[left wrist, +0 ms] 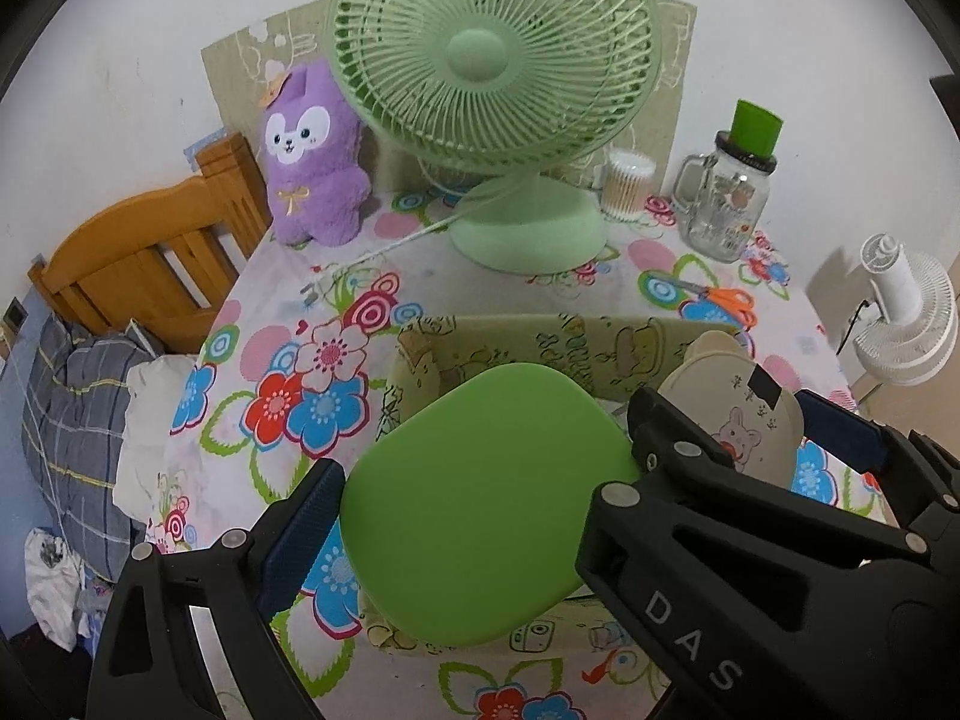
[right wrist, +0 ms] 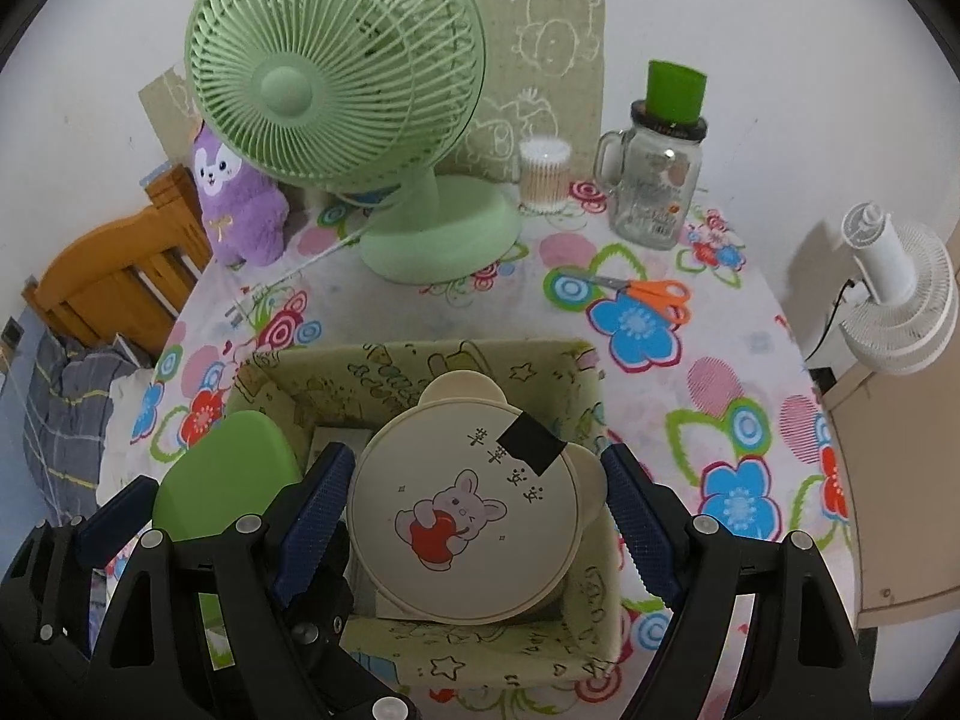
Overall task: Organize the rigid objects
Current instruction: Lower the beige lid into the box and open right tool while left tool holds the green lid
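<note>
A green fabric storage box (right wrist: 420, 369) with cartoon prints sits on the flowered table, also in the left wrist view (left wrist: 528, 342). My left gripper (left wrist: 480, 480) is shut on a flat green rounded-square lid (left wrist: 480, 498) and holds it over the box's left side; the lid also shows in the right wrist view (right wrist: 228, 474). My right gripper (right wrist: 474, 504) holds a beige round container (right wrist: 468, 510) with a bear picture and black tape, inside the box. That container shows in the left wrist view (left wrist: 732, 408) too.
A green desk fan (right wrist: 360, 102) stands behind the box, with a purple plush (right wrist: 234, 204) to its left. A cotton-swab jar (right wrist: 543, 174), a glass mug jar with green cup (right wrist: 657, 180) and orange scissors (right wrist: 654, 297) lie at back right. A white fan (right wrist: 900, 300) is beyond the table's right edge.
</note>
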`<action>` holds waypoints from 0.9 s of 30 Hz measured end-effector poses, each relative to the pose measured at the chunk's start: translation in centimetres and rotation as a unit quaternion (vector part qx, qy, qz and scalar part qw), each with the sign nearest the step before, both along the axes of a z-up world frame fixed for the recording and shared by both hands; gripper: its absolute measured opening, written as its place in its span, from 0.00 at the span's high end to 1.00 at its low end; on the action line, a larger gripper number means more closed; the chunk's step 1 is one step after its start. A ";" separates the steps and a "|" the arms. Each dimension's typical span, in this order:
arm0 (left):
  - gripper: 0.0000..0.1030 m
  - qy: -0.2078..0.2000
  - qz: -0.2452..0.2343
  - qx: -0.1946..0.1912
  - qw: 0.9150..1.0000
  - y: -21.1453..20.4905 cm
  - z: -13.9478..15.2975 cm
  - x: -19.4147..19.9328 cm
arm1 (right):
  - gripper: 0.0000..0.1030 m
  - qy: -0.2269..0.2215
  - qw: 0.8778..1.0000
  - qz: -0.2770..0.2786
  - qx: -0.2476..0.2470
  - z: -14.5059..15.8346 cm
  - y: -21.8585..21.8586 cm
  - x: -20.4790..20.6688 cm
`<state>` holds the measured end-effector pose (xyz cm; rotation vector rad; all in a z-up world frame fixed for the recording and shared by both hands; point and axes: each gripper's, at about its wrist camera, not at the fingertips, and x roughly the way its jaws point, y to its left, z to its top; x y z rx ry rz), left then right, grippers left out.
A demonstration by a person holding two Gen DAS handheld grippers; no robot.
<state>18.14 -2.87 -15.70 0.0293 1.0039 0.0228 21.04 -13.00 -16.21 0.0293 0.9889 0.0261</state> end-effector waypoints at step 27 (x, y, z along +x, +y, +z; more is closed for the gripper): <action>0.07 0.000 -0.036 -0.020 0.999 -2.5 0.3 0.8 | 0.10 -0.001 0.999 -0.034 -0.019 0.8 -2.6 0.1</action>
